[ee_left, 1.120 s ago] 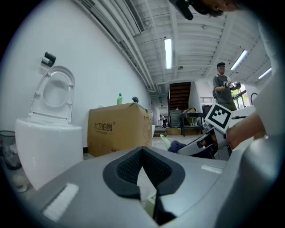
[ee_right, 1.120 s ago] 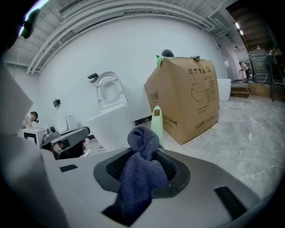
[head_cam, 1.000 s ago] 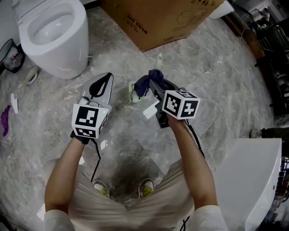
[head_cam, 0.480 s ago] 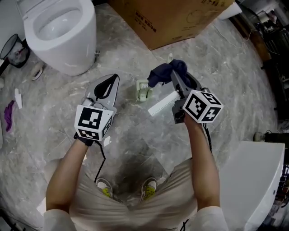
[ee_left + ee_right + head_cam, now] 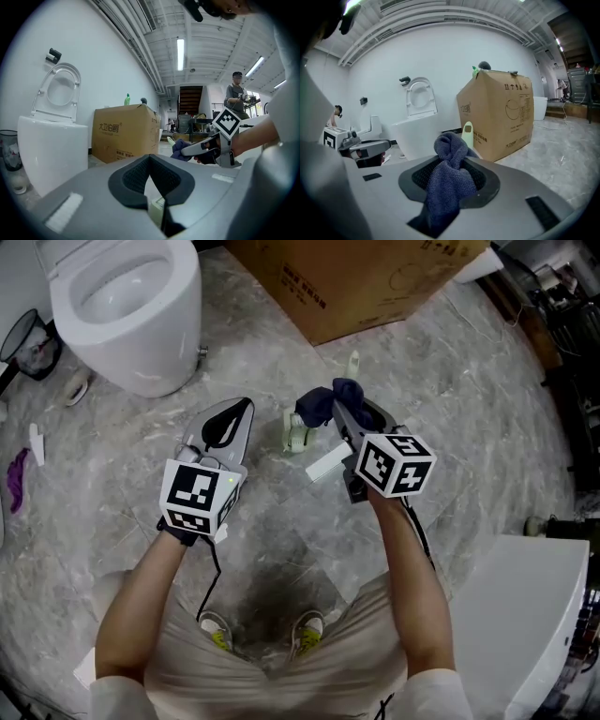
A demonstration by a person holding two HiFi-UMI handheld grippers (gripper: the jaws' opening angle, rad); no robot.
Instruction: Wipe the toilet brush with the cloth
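Overhead, a person stands on a grey marbled floor (image 5: pixel 469 399) with a tool in each hand. At far left sits a white toilet (image 5: pixel 159 352). Next, the left tool (image 5: pixel 240 413) hovers with its jaws pressed together and nothing clamped. Its own view shows only a pale sliver through the slit, too small to identify. Just right of it, a pale green and white piece (image 5: pixel 298 432), possibly a brush holder, lies on the floor. Right again, the right tool (image 5: pixel 345 413) pinches a bunched blue cloth (image 5: pixel 449 183), which twists up out of the jaws. Beyond the cloth and apart from it, the toilet brush (image 5: pixel 468 133) shows as an upright pale green handle near a cardboard box (image 5: pixel 506 117).

Likely risks: nothing steadies the brush, so a push from the cloth could knock it over toward the box. The cloth is gripped as a narrow wad, so a firm drag might pull it free or let bare jaws scrape the handle. The left tool would have to spread before it could hold the brush.
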